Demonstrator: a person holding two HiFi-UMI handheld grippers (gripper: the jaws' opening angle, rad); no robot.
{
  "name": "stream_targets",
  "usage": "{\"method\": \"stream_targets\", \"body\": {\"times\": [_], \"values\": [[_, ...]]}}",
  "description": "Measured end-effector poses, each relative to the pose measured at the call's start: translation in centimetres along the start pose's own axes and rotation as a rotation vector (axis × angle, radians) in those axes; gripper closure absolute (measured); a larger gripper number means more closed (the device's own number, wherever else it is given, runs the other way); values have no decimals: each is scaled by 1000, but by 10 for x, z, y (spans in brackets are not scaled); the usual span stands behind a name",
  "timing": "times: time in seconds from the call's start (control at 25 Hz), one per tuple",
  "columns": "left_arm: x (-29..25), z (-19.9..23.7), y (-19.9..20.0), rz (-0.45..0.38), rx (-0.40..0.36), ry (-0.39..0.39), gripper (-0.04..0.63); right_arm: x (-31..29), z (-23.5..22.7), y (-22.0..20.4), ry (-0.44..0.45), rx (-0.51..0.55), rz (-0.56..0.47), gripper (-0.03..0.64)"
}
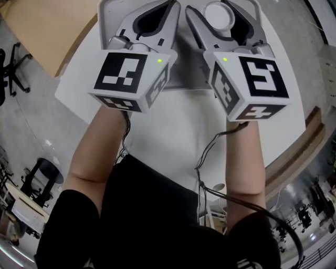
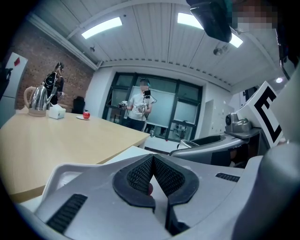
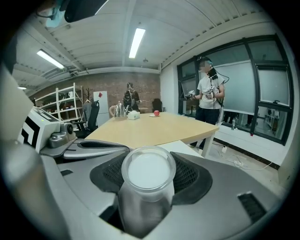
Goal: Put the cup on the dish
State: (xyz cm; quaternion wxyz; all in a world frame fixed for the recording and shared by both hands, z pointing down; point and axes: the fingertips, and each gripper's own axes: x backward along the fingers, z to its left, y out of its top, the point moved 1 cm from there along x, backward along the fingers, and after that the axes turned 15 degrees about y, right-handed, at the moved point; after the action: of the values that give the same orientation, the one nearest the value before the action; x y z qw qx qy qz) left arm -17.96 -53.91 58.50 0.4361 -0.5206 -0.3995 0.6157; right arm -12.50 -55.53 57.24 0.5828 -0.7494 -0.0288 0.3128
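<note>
In the right gripper view a frosted glass cup (image 3: 148, 174) lies between the dark pads, its round end facing the camera. My right gripper (image 3: 148, 180) is shut on it. The head view shows the same cup (image 1: 219, 16) in the right gripper (image 1: 220, 23) at the top edge, above the white table (image 1: 178, 121). My left gripper (image 1: 156, 16) is held level beside it, pads together; in the left gripper view its fingertips (image 2: 152, 161) meet, and a small reddish spot shows in the gap below them. No dish is in view.
A wooden table (image 1: 47, 31) adjoins the white one at the far left, carrying a kettle (image 2: 37, 98) and an apple (image 2: 86, 114). A grey flat surface (image 1: 181, 71) lies between the grippers. A person (image 3: 208, 93) with grippers stands by the windows.
</note>
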Motion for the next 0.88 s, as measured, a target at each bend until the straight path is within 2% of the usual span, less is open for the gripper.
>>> {"method": "stream_targets", "body": {"times": [0.56, 0.88], "values": [[-6, 12, -12, 4, 14, 29, 597, -21, -5, -22, 1, -12, 37, 362], [-1, 6, -12, 1, 12, 26, 597, -17, -9, -23, -19, -36, 7, 362]]}}
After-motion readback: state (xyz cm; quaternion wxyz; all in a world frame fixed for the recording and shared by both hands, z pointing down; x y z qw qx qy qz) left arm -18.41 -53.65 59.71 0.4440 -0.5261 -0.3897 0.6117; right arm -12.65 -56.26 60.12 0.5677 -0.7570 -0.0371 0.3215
